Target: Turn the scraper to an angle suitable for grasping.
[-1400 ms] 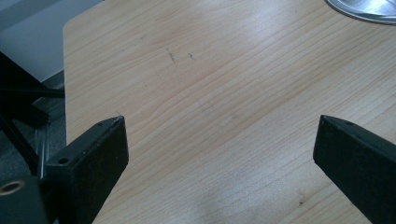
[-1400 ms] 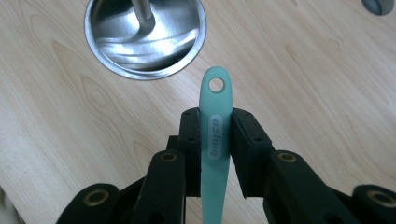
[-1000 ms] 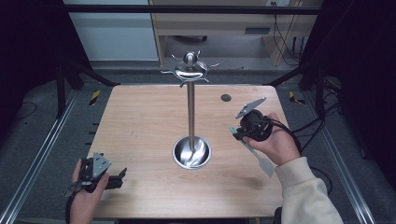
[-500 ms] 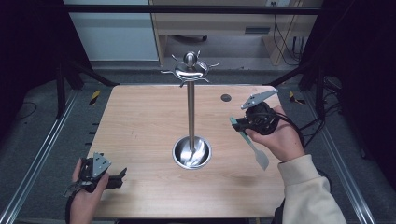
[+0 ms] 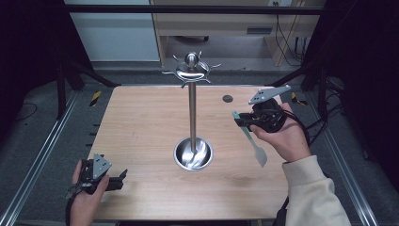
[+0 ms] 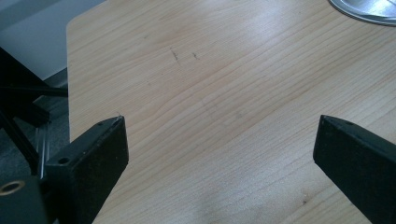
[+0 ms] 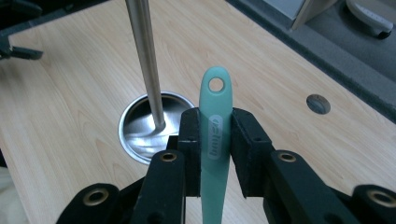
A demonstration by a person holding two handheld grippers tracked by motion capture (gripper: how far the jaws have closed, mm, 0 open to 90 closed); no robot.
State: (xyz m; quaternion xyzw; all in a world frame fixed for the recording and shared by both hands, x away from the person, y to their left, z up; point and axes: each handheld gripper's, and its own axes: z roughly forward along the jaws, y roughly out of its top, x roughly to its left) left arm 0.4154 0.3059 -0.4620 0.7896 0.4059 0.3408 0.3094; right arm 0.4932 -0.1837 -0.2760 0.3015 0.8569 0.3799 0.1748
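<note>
Between right claw jaws, spatula's hanging hole.

1 metal stand, 1 teal spatula, 2 grippers: left, right, 1 table.

**My two hands, one loaded and one free**

My left hand sits at about seven o'clock in the high view, low by the near edge, wrapped around my left gripper. Its jaws point toward three o'clock and stand wide apart, with nothing between them in the left gripper view.

My right hand is raised at about three o'clock, my pale sleeve running back toward five. My right gripper points toward nine o'clock, its grey plate tilted up. Its jaws are clamped on the teal spatula, gripping the handle on both sides just below its hanging hole.
</note>
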